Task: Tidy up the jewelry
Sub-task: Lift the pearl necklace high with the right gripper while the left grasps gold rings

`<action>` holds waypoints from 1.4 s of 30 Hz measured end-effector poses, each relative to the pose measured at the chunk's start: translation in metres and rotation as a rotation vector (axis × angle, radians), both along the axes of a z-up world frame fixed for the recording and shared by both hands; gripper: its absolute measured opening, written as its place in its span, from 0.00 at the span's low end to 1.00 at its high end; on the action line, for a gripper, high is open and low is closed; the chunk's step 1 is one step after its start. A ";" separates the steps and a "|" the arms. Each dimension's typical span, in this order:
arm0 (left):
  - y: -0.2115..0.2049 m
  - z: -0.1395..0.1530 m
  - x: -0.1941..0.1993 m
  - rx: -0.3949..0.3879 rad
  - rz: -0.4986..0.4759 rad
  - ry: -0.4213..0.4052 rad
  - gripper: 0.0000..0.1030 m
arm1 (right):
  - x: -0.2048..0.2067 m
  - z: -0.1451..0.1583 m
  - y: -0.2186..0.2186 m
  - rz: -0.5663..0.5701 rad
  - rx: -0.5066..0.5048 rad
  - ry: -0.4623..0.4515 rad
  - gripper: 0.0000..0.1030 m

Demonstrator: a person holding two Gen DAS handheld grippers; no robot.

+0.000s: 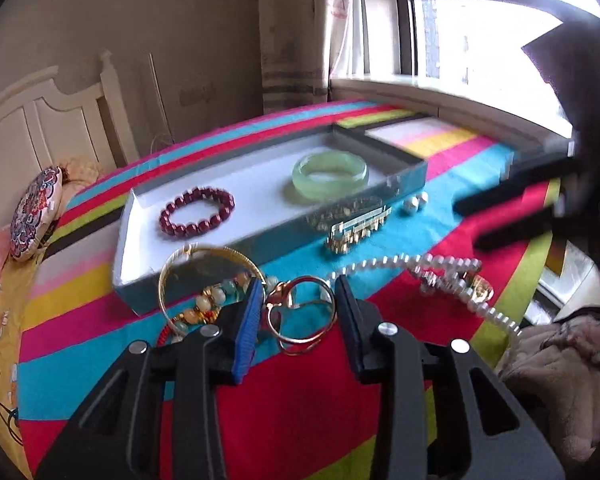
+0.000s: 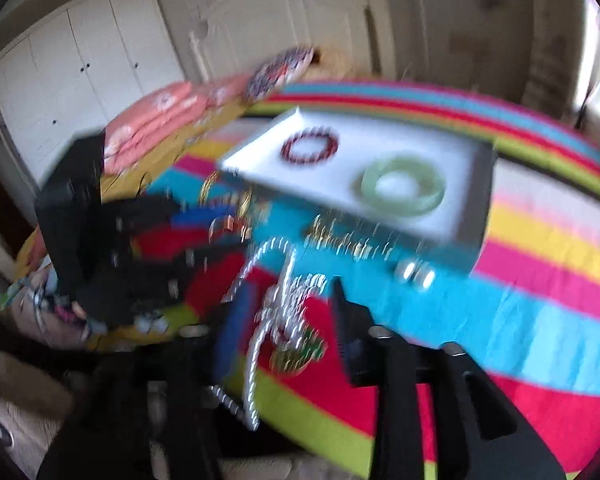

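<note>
left claw [image 1: 296, 304] wide open around gold rings [image 1: 300, 316]; right claw [image 2: 288, 320] open, empty, over pearl necklace [image 2: 276, 300].

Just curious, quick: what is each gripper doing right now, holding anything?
Left gripper: jaws open around the gold rings, holding nothing.
Right gripper: jaws open over the pearl necklace, holding nothing.

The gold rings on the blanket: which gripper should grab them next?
Probably the left gripper. It is open, with the gold rings sitting between its fingers. The right gripper hangs over the pearl necklace instead, farther from the rings.
</note>
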State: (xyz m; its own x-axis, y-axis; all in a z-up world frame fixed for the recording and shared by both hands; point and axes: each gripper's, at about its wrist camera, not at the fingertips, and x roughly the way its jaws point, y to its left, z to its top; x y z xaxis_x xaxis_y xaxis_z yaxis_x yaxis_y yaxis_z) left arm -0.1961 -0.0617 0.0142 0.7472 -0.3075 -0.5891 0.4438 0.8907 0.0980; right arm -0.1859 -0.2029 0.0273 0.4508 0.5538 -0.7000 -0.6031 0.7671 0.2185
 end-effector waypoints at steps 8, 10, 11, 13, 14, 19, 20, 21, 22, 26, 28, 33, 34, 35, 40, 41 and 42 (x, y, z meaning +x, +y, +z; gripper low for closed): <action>0.010 0.024 -0.009 -0.072 -0.001 -0.036 0.35 | -0.009 -0.020 0.005 0.055 0.011 0.018 0.35; 0.012 0.028 -0.010 -0.083 0.001 -0.040 0.35 | -0.009 -0.023 0.010 0.057 -0.032 -0.017 0.09; 0.014 0.030 -0.011 -0.082 0.006 -0.047 0.35 | -0.011 -0.020 0.010 0.051 -0.041 -0.044 0.09; 0.018 0.032 -0.011 -0.086 0.015 -0.054 0.35 | -0.013 -0.003 0.007 -0.005 -0.042 -0.120 0.09; 0.020 0.033 -0.013 -0.090 0.019 -0.058 0.35 | -0.015 0.006 0.001 -0.025 -0.006 -0.145 0.09; 0.025 0.040 -0.019 -0.090 0.017 -0.079 0.35 | -0.028 0.049 0.004 -0.062 -0.006 -0.316 0.09; 0.027 0.043 -0.020 -0.095 0.016 -0.081 0.35 | -0.031 0.056 0.005 -0.061 -0.005 -0.340 0.09; 0.027 0.044 -0.021 -0.098 0.011 -0.080 0.35 | -0.034 0.063 0.007 -0.061 -0.004 -0.369 0.09; 0.027 0.045 -0.021 -0.100 0.002 -0.075 0.35 | -0.037 0.073 0.008 -0.060 0.003 -0.403 0.09; 0.025 0.037 -0.016 -0.078 -0.026 -0.028 0.35 | -0.043 0.110 0.009 -0.069 0.052 -0.503 0.09; 0.023 0.028 -0.012 -0.078 -0.034 0.001 0.35 | -0.045 0.127 0.007 -0.078 0.076 -0.543 0.09; 0.009 0.001 -0.004 -0.060 -0.111 0.103 0.35 | -0.039 0.159 -0.001 -0.098 0.114 -0.601 0.09; 0.011 0.001 -0.003 -0.087 -0.121 0.114 0.35 | -0.039 0.163 -0.002 -0.098 0.114 -0.613 0.09; 0.017 0.002 -0.001 -0.172 -0.148 0.151 0.35 | -0.040 0.168 -0.001 -0.099 0.115 -0.625 0.09; 0.029 0.001 0.004 -0.269 -0.136 0.176 0.35 | -0.039 0.184 0.001 -0.096 0.127 -0.664 0.09; 0.031 0.004 0.003 -0.297 -0.139 0.175 0.35 | -0.038 0.186 0.001 -0.099 0.129 -0.670 0.09; 0.033 0.007 0.002 -0.317 -0.136 0.166 0.35 | -0.037 0.187 0.001 -0.099 0.130 -0.672 0.09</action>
